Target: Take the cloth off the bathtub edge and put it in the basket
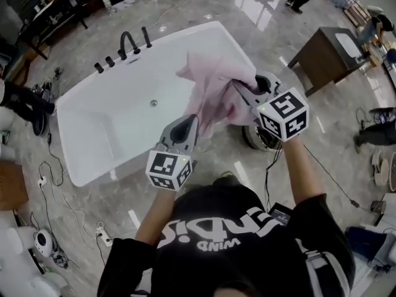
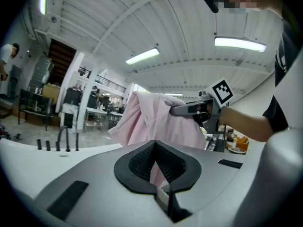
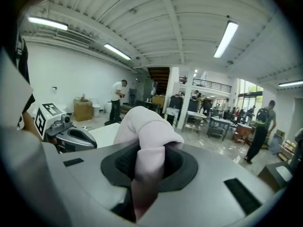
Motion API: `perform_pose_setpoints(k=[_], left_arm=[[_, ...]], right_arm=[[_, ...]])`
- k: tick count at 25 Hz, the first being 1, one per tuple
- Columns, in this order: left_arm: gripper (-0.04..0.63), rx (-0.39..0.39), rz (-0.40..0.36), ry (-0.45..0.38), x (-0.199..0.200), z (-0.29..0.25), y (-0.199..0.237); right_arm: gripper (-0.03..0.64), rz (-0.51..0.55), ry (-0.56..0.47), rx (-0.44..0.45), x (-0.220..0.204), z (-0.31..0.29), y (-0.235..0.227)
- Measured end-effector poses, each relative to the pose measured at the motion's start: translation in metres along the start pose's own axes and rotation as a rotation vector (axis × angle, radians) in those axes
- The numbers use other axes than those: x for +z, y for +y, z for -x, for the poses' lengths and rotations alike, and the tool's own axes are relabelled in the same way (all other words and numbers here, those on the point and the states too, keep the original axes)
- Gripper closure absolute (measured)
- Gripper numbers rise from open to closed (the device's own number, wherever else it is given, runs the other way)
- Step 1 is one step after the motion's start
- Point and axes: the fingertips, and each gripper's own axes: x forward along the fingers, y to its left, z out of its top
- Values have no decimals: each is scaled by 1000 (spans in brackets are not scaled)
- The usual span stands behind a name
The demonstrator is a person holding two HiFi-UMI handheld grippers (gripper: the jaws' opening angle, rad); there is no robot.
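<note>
A pink cloth (image 1: 213, 85) hangs in the air over the near right rim of the white bathtub (image 1: 111, 122), lifted clear of it. My right gripper (image 1: 240, 90) is shut on the cloth's upper bunch; in the right gripper view the fabric (image 3: 147, 126) fills its jaws. My left gripper (image 1: 187, 124) is shut on a lower hanging fold, and a thin strip of cloth (image 2: 151, 122) runs down between its jaws. A round basket (image 1: 255, 140) stands on the floor beside the tub, mostly hidden under my right gripper.
A black faucet (image 1: 130, 42) and knobs stand on the tub's far rim. A wooden vanity (image 1: 328, 51) is at the right. Cables (image 1: 52, 172) trail over the marble floor at the left. People stand at the room's edges.
</note>
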Motion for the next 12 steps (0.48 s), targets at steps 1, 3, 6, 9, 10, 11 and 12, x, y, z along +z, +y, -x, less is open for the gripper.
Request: perform_pose_setpoints(k=[1,3,6,9,10,11,12], left_arm=[[583,-38,-8,7,0,-20,-15],[583,-113,-20,20,-2,-57,-51],[583,-228,-30,36,-7,-103,-110],[583,-349,-37,57,-17,-143,-168],[583,-387,-39,65,-20,-154,-186],[583,-424,-42,74,-23,-164,-203],[583,-459,-46,84,-25,-172,-218]], right_arm=[[535,-9,6,-39,-9,17,-19],[535,-26,22,-114,-28,57,-56],[535,-48,56,-230,-59,119,-103],[535,-78,91,-352,-91,178,-141],[535,-88,103,-391,-102,196,-152],[535,-99,114,-427,-112,213,-162],[535,-112,125,-461,-121,229,-171]])
